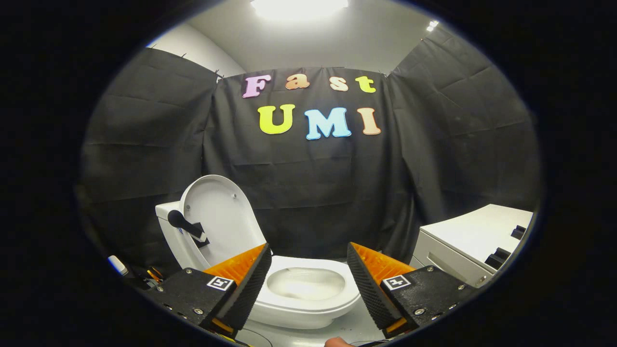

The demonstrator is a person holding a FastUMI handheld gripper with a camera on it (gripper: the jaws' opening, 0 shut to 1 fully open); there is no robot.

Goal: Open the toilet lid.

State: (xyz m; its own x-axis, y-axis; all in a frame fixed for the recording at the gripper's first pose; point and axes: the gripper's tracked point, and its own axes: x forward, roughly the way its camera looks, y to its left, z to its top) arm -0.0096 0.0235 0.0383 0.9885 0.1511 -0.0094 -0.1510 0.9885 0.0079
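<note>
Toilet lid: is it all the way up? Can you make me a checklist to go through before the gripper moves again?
1. Toilet lid raised: ok, it stands upright behind the bowl.
2. Toilet bowl uncovered: ok, its inside shows between and just beyond the fingers.
3. Gripper empty: ok, its fingers are spread wide with nothing pressed between them.
4. Fingers off the toilet seat: cannot tell, the fingers overlap its edge in the picture.
5. Black handle on the lid: ok, it is beyond the fingers and untouched.
6. White cabinet beside the toilet: ok, apart from the fingers.
</note>
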